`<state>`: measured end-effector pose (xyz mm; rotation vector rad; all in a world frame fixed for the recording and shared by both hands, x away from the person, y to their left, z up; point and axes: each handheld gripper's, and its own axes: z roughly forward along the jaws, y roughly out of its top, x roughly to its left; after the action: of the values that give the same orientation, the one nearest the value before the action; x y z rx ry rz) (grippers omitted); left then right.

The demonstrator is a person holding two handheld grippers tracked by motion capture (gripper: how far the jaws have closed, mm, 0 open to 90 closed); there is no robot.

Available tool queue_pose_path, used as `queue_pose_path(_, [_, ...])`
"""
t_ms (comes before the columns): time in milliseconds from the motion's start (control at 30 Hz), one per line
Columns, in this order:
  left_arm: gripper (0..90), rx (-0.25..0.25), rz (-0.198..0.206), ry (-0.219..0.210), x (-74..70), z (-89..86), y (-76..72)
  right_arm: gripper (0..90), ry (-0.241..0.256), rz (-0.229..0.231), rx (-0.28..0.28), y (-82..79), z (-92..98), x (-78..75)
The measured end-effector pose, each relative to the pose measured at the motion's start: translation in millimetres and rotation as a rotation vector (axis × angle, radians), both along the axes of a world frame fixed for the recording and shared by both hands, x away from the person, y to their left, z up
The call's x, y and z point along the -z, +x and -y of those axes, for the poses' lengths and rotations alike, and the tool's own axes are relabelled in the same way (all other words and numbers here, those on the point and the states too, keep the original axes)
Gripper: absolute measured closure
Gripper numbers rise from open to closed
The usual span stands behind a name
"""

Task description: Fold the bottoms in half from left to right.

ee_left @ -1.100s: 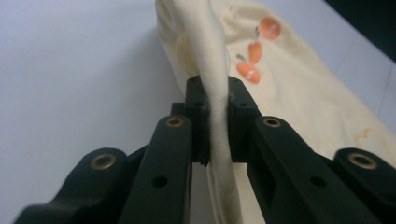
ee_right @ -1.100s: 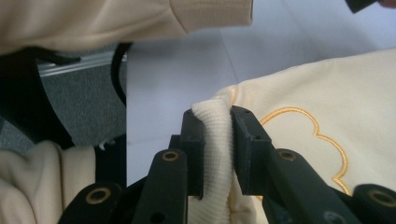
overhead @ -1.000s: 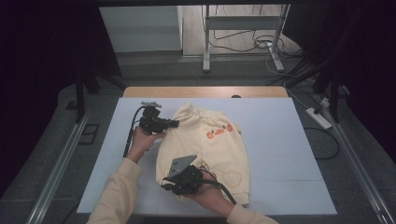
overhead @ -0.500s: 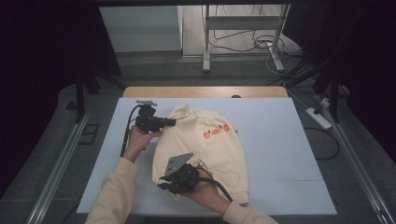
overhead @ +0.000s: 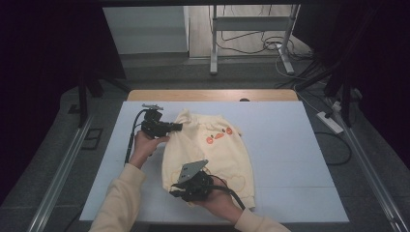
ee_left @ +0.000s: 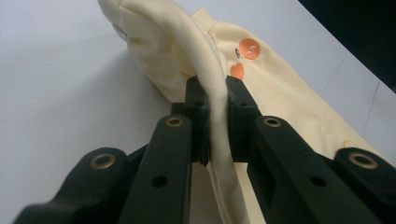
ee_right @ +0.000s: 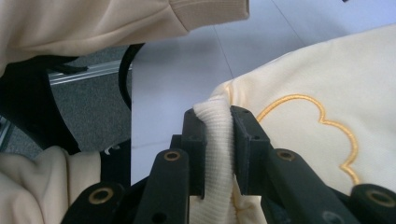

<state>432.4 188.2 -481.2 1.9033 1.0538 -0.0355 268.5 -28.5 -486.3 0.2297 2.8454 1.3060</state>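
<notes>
High view: a cream sweatshirt (overhead: 212, 150) with orange motifs lies at the centre of the white table (overhead: 290, 145), its upper-left edge clamped between the jaws of the left gripper (overhead: 178, 127) and its ribbed lower-left hem pinched by the right gripper (overhead: 173, 191), low in the frame.

Overhead view; two close jaw-mounted views

Cream sweatshirt (overhead: 212, 150) (orange motifs), white table (overhead: 290, 159).
</notes>
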Motion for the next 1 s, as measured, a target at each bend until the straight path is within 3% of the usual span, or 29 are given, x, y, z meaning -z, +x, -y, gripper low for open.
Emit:
queue_pose_path(367, [80.9,0.0,0.014,0.01,2.7,10.7,0.0,75.8,-0.009,0.005,0.039,-1.6,18.6,3.5])
queue_pose_path(1000, [80.9,0.002,0.029,0.02,5.5,23.4,1.4,75.8,0.0,0.019,0.074,-3.6,42.5,-4.7])
